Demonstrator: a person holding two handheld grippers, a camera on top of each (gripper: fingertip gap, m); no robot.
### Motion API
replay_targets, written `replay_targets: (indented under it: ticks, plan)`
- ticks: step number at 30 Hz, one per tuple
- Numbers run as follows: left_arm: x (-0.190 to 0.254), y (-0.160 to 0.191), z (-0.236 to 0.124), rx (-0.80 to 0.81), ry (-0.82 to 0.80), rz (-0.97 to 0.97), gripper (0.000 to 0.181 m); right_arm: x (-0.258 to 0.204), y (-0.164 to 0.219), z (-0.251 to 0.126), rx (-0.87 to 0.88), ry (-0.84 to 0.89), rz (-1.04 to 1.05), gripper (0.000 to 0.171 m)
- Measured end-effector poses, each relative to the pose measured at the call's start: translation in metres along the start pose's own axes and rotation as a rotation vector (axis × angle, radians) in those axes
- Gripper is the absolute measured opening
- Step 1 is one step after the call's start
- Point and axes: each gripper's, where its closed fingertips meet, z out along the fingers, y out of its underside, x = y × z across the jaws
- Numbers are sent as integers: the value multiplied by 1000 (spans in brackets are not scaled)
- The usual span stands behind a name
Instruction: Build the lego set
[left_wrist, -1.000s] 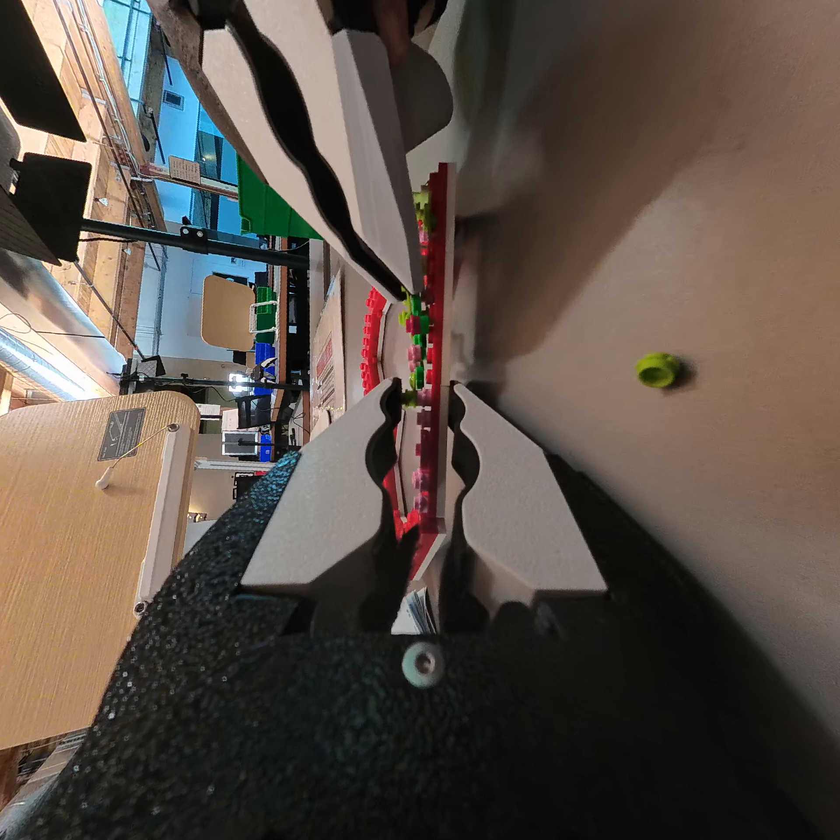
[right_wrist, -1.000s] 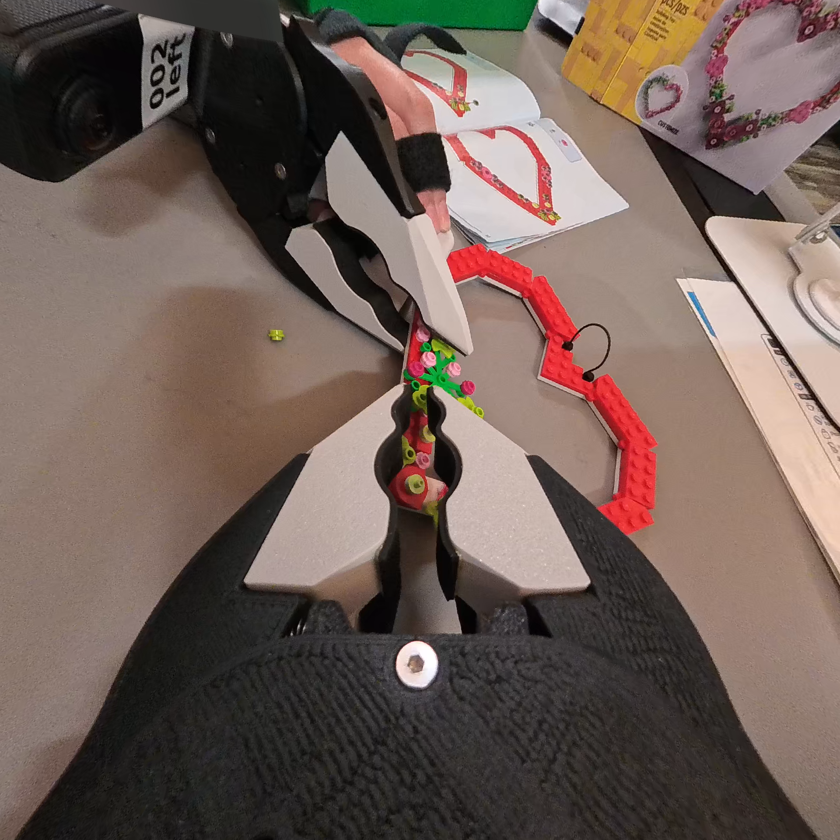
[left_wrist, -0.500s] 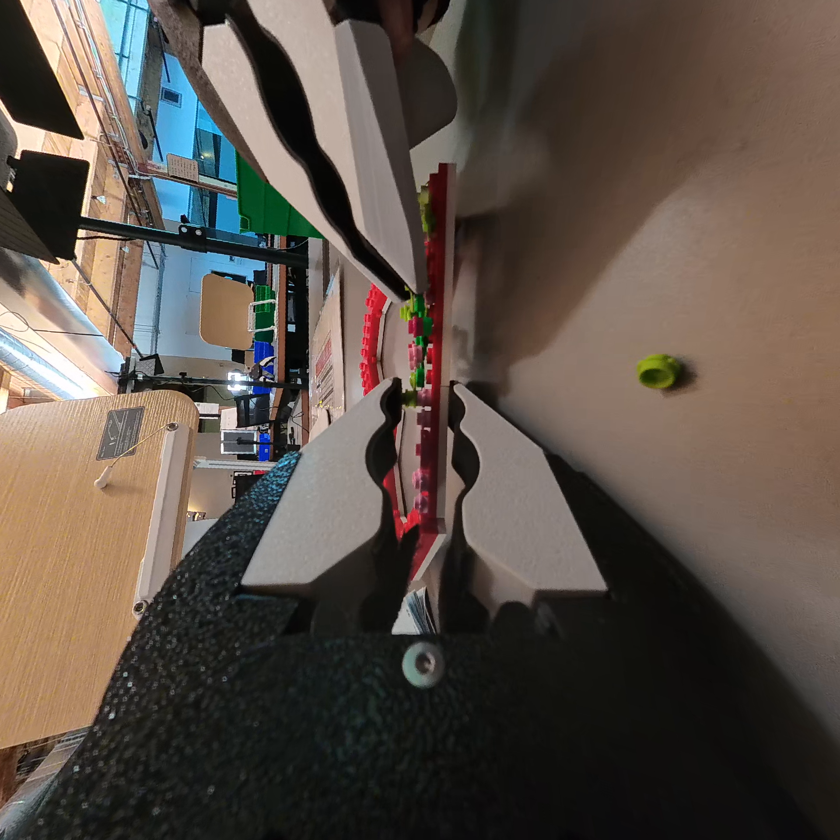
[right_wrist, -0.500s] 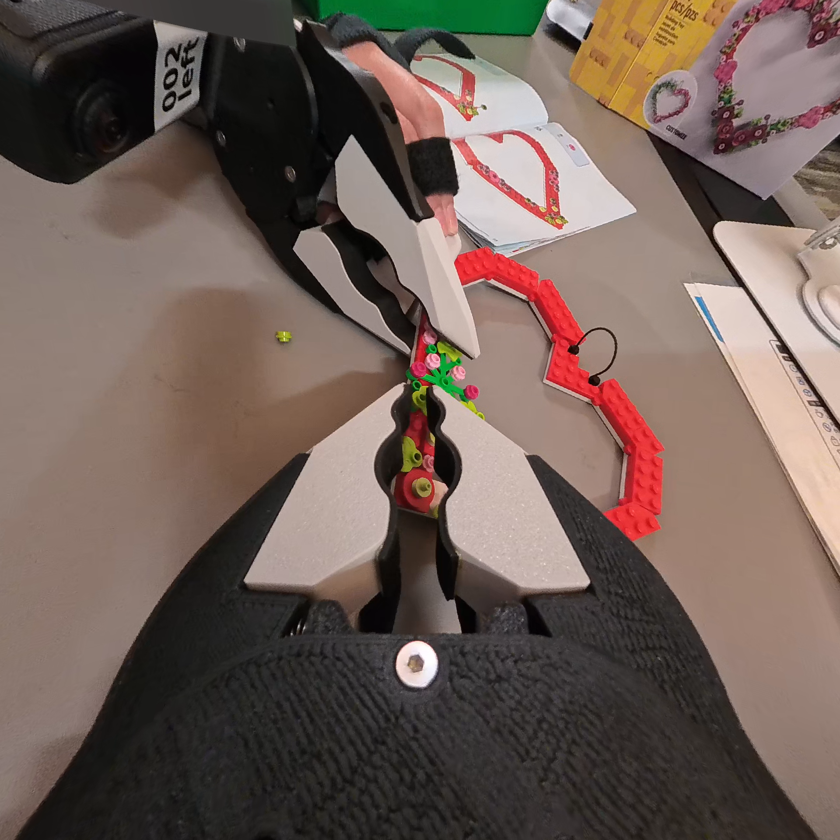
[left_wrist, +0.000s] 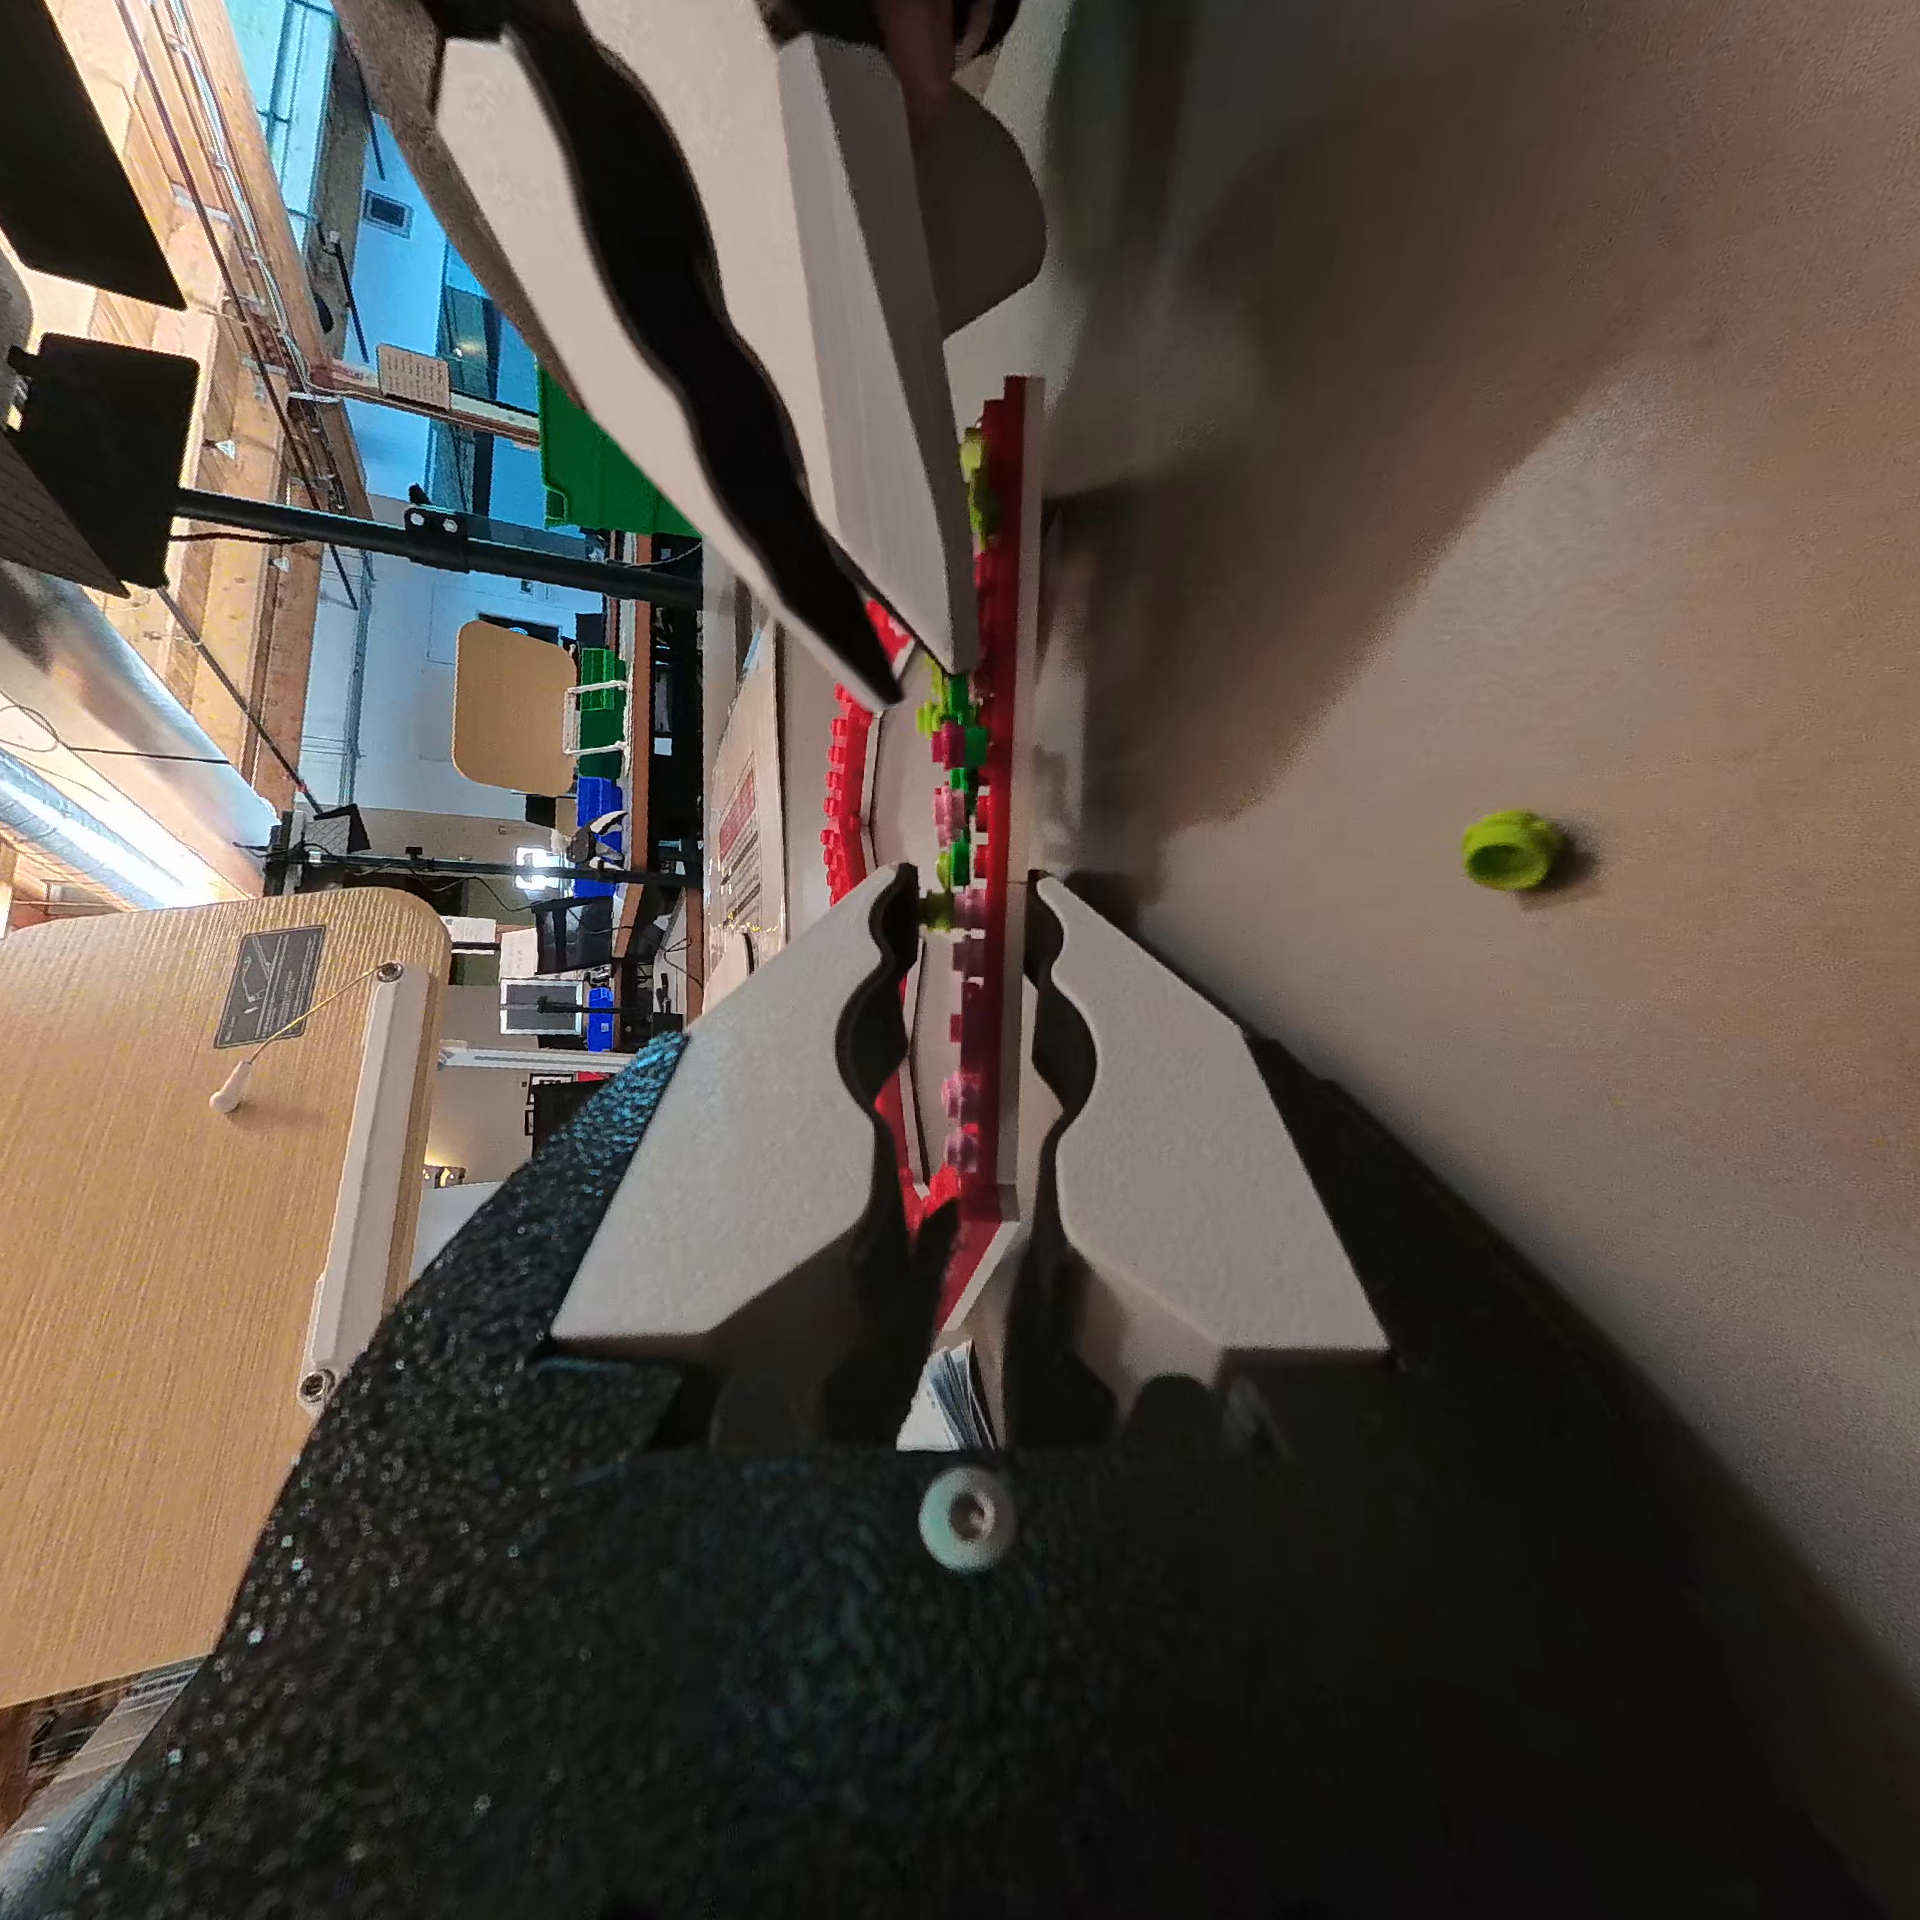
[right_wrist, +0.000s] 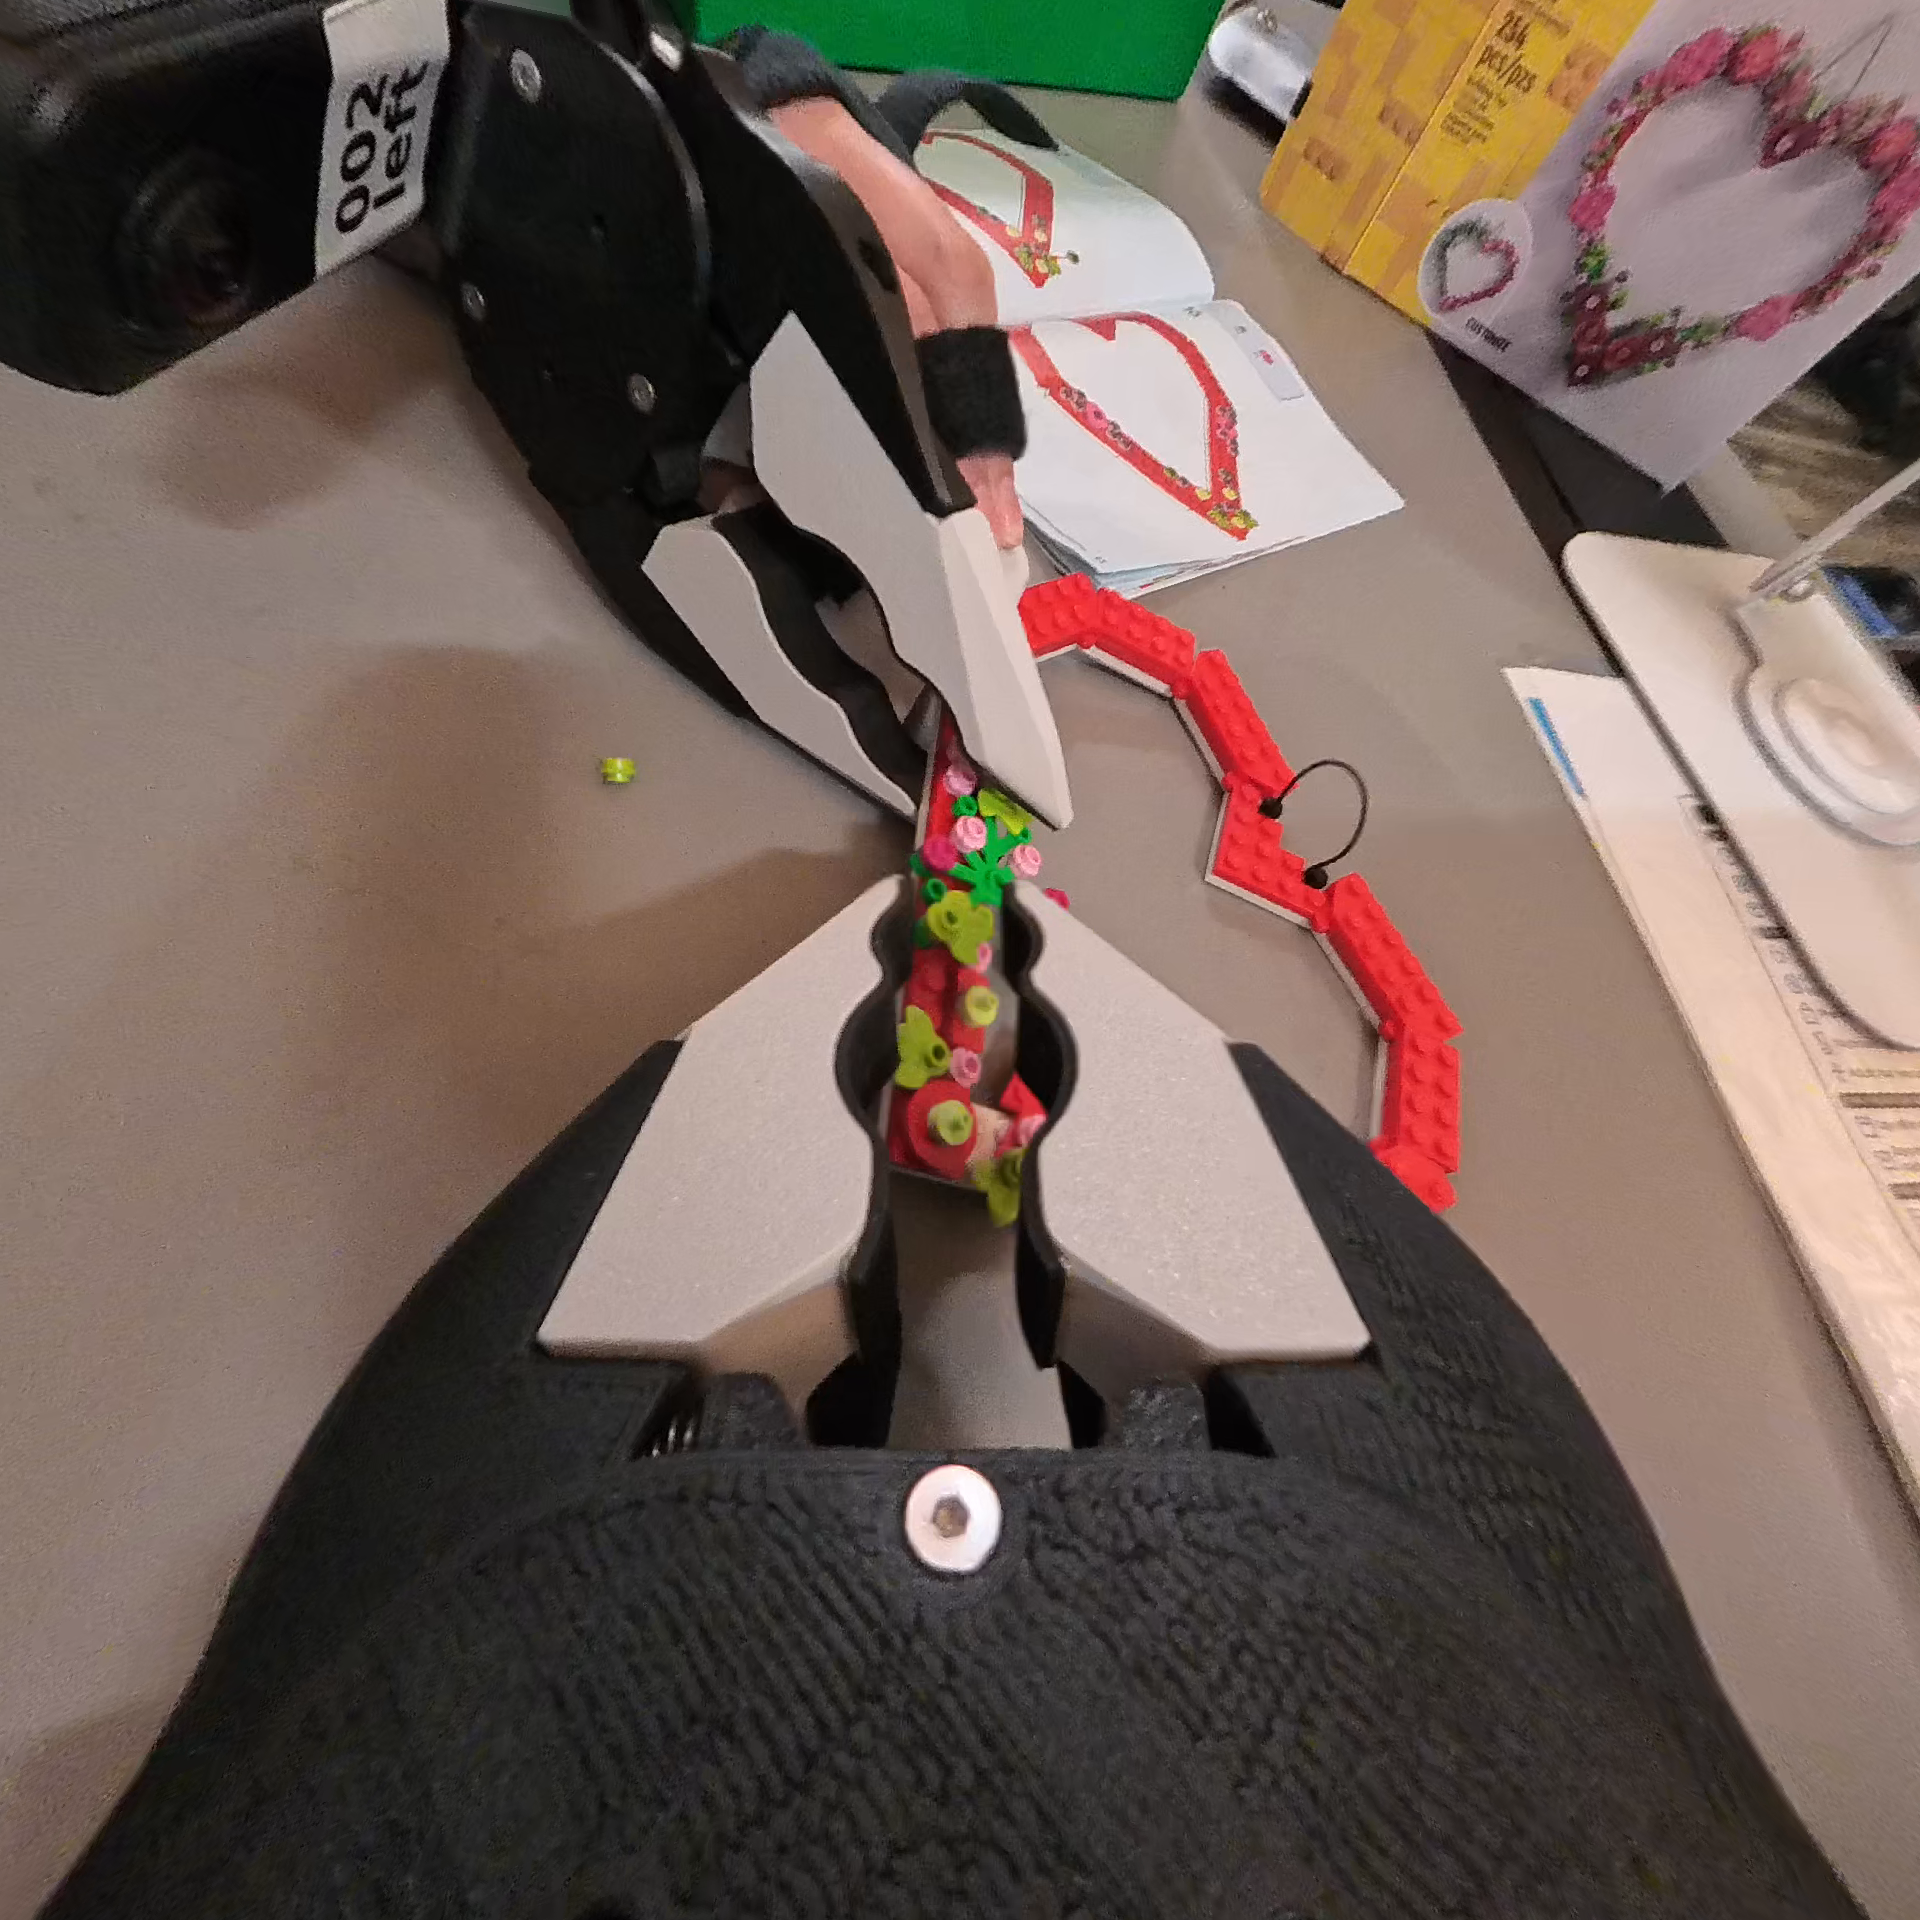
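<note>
A red heart-shaped lego frame lies on the grey table. Pink flowers and green leaves sit on its left arm, and a black loop on its right arm. My right gripper is closed across the flowered left arm near its lower tip. My left gripper comes in from the upper left and clamps the same arm farther up. In the left wrist view the frame stands edge-on between my left gripper's jaws, with the right gripper above it. A loose lime stud lies apart, also in the right wrist view.
An open instruction booklet lies behind the frame. The yellow set box stands at the back right and a green bin at the back. White papers and a tray lie along the right edge. My right tips are roughly 7 cm from the loose lime stud. It turns up in the right wrist view as well.
Both grippers keep their hold on the frame's left arm. The right wrist view has only shifted slightly; nothing was let go or picked up.
</note>
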Motion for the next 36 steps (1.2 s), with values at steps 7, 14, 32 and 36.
replay_targets:
  ticks: [7,14,32,36]
  plan:
    - [0,0,0,0,0,-1,18,-7,0,14,-86,165,-457,34]
    - [0,0,0,0,3,-5,18,-2,6,25,-167,274,-686,26]
    - [1,1,1,-5,16,-36,17,2,3,24,-125,343,-563,14]
    - [1,1,0,-5,19,-40,17,3,3,24,-124,345,-527,14]
